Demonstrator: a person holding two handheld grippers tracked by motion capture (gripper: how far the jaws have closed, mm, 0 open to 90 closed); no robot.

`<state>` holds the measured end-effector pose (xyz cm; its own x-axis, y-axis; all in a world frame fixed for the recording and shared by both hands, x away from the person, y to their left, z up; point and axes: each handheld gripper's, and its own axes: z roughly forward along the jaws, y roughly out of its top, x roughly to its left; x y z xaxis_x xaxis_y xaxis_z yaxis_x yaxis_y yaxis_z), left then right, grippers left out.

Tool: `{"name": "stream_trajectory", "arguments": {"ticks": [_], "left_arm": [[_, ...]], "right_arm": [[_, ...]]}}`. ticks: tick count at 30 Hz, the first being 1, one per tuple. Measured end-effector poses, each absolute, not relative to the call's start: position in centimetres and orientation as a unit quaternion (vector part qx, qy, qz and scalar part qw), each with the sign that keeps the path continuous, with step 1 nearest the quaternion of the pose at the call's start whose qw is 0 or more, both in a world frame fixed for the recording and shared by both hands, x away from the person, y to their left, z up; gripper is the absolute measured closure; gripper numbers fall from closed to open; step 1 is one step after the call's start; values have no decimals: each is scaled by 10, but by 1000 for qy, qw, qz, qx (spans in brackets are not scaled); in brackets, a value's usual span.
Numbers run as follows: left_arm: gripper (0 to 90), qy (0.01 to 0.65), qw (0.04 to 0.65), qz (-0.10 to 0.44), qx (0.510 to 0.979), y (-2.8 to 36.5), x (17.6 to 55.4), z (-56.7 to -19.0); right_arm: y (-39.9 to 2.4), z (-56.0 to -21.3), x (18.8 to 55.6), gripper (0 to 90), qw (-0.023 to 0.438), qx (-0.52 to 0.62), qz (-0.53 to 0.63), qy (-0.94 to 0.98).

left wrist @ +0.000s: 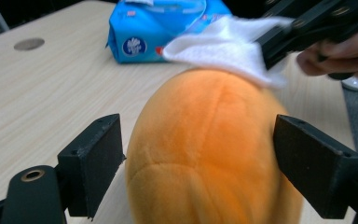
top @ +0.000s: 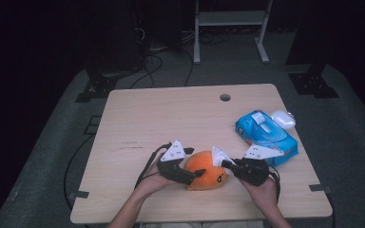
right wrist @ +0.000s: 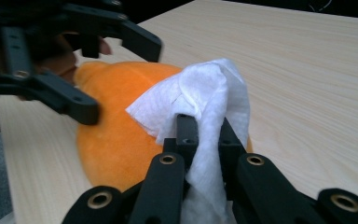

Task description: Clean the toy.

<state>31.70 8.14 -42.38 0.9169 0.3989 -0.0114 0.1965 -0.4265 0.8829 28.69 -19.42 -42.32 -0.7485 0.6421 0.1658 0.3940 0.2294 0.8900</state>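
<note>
An orange plush toy (top: 204, 175) (left wrist: 209, 149) (right wrist: 109, 140) lies near the table's front edge. My left gripper (top: 195, 162) (left wrist: 198, 158) (right wrist: 119, 77) straddles it from the left. Its jaws stand wide on either side, and a thin gap shows at one pad. My right gripper (top: 224, 164) (right wrist: 206, 128) (left wrist: 270, 44) comes in from the right, shut on a folded white wipe (top: 217, 154) (left wrist: 223, 46) (right wrist: 205, 88). The wipe rests on the top of the plush toy.
A blue pack of wet wipes (top: 266, 133) (left wrist: 154, 28) lies at the right of the wooden table (top: 171, 118), with a small white object (top: 283, 118) behind it. A cable hole (top: 225, 97) (left wrist: 29, 44) sits near the far edge.
</note>
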Motion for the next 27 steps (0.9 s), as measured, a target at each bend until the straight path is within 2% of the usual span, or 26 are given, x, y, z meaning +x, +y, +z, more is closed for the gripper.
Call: {"name": "stream_trajectory", "arguments": {"ticks": [1, 3, 5, 8, 11, 16, 21, 27], "left_arm": [[185, 174, 502, 93, 842, 80, 317, -426], [276, 164, 502, 103, 843, 79, 315, -428], [395, 150, 501, 129, 843, 77, 312, -425], [459, 121, 506, 178, 835, 70, 303, -420], [466, 94, 499, 211, 836, 65, 300, -419], [382, 117, 515, 147, 836, 75, 308, -426], [385, 120, 515, 123, 839, 85, 310, -428], [382, 130, 517, 110, 839, 93, 313, -429]], "right_arm": [[-192, -421, 286, 835, 119, 330, 524, 776], [-188, -418, 284, 834, 118, 324, 526, 777], [-187, -416, 284, 834, 112, 324, 532, 774], [-190, -413, 286, 835, 104, 323, 549, 764], [-195, -409, 288, 836, 95, 325, 564, 753], [-203, -423, 296, 837, 90, 348, 546, 757], [-212, -431, 302, 837, 100, 375, 524, 758], [-197, -419, 292, 836, 110, 339, 535, 766]]}}
